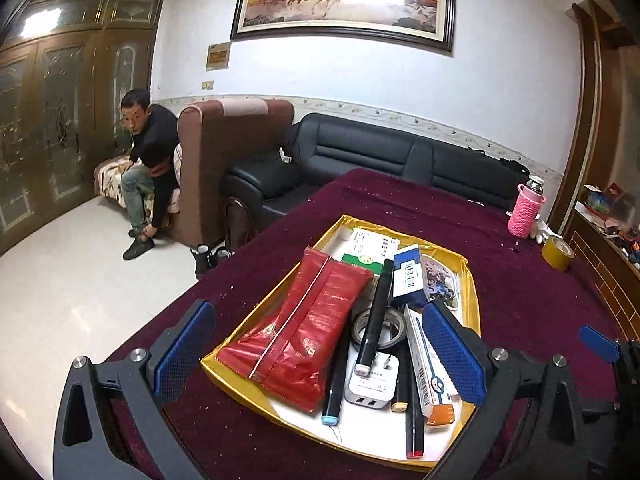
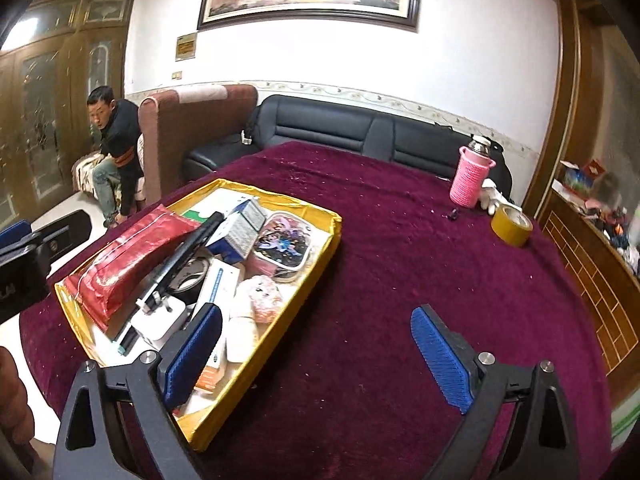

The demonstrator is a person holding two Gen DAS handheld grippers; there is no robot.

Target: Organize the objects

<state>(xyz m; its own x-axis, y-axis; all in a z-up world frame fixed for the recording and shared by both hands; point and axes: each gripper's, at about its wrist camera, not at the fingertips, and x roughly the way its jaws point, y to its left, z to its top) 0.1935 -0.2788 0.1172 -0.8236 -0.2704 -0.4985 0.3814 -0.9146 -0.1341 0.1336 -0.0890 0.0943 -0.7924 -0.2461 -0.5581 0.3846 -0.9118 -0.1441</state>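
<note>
Fingers first: we see the left gripper [image 1: 320, 352] with its blue pads [image 1: 182, 346] spread wide, nothing pinched, hovering above the near end of the yellow tray [image 1: 230, 380]. Between those pads, but below them and untouched as far as we can tell, lie a red zip pouch [image 1: 304, 320], a white charger block [image 1: 372, 384], a black marker [image 1: 376, 316] resting on a roll of dark tape [image 1: 394, 326], and a long white-and-orange box [image 1: 430, 372].

The right gripper [image 2: 318, 354] is likewise spread to its widest and holds nothing. Its left pad [image 2: 192, 354] stands over the tray's near right side, in front of a small orange-and-white box; its right pad [image 2: 438, 362] hangs over bare maroon tablecloth [image 2: 400, 280]. The tray therefore sits to the left of this gripper's centre.

Writing: we make out barcodes on the long box and on a blue-and-white box [image 1: 410, 276] further back, and printed lines on a green-and-white box [image 1: 366, 250], but none of it is legible to us. A round case [image 2: 284, 250] with cartoon figures lies in the tray's right half.

Beyond the tray, well apart, we see a roll of yellow tape [image 2: 512, 226] and a bottle in a pink knitted sleeve [image 2: 468, 180] on the cloth. Behind the table stand a black sofa [image 1: 360, 152] and a brown armchair [image 1: 228, 148], and a person [image 1: 146, 172] sits bent forward near it.
</note>
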